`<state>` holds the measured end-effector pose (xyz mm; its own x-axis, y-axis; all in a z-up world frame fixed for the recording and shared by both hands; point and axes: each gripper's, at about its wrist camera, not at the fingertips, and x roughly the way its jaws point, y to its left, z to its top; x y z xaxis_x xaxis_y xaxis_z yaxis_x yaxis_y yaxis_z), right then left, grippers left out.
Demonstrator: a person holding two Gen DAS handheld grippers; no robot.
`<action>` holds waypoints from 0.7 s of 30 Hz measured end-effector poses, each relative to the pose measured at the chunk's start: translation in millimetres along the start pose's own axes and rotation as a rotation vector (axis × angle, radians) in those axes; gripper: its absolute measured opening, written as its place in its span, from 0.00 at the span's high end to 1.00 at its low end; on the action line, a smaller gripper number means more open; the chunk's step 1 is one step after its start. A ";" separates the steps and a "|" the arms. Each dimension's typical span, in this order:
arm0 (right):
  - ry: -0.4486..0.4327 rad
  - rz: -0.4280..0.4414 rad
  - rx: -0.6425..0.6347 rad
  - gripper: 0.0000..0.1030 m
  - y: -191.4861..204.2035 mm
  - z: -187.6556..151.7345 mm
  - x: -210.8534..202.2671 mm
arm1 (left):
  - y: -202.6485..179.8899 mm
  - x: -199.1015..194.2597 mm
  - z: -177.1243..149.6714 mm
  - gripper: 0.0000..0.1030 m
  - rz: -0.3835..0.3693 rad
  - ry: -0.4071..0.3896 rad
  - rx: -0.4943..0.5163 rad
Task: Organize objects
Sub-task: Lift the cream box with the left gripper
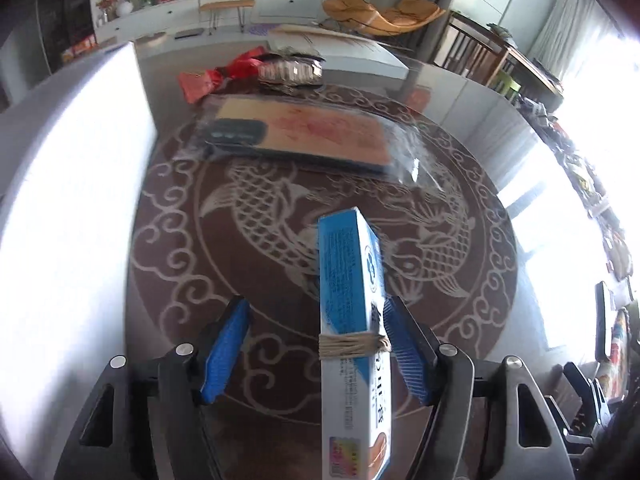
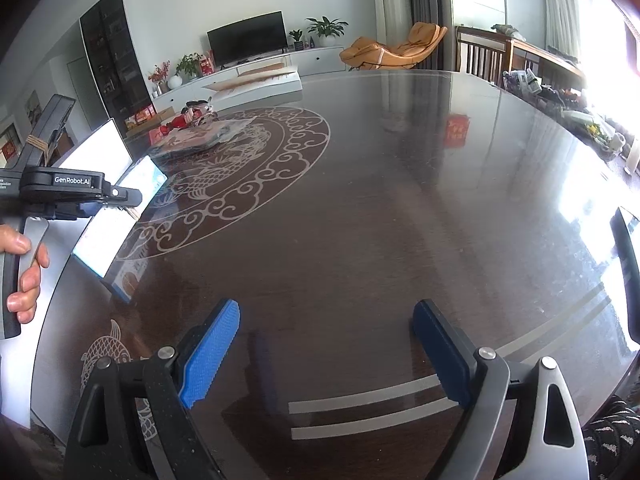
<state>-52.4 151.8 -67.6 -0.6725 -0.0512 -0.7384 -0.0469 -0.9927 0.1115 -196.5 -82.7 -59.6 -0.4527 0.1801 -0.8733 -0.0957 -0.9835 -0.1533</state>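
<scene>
A blue and white box (image 1: 352, 320), bound round with twine (image 1: 354, 346), stands on end between the fingers of the left gripper (image 1: 316, 344). It leans against the right-hand pad, while the left-hand pad stands clear of it, so the jaws are apart and not clamped. Ahead of the jaws, a flat packet in clear wrap (image 1: 304, 136) lies on the dark table (image 1: 168, 240), with a red bag (image 1: 208, 78) beyond it. The right gripper (image 2: 326, 354) hovers over bare tabletop (image 2: 400, 220), jaws wide apart and holding nothing.
</scene>
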 end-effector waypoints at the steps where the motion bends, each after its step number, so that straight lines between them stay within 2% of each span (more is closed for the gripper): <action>1: 0.000 0.000 -0.002 0.13 0.9 0.0 0.3 | 2.5 -3.2 1.7 0.34 0.022 -0.010 0.000; 6: 0.002 0.000 -0.021 0.13 4.8 -1.0 0.7 | -0.2 -3.9 1.0 0.33 0.085 0.004 0.038; 13: 0.002 -0.001 -0.027 0.13 5.0 -1.4 1.2 | -23.1 11.2 -27.6 0.29 0.100 0.070 0.091; 15: 0.002 -0.003 -0.029 0.13 4.8 -1.9 1.2 | -31.4 14.8 -32.9 0.17 0.139 0.066 0.119; 17: 0.002 -0.004 -0.030 0.13 5.0 -1.7 1.1 | -32.9 16.4 -37.4 0.02 0.146 0.063 0.103; 21: 0.003 0.002 -0.029 0.12 5.4 -1.3 1.7 | -31.5 16.7 -42.3 0.00 0.151 0.034 0.050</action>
<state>-52.8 146.1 -69.1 -0.6701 -0.0535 -0.7404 -0.0239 -0.9953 0.0935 -163.6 -49.3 -89.0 -0.4352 0.0290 -0.8999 -0.0728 -0.9973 0.0031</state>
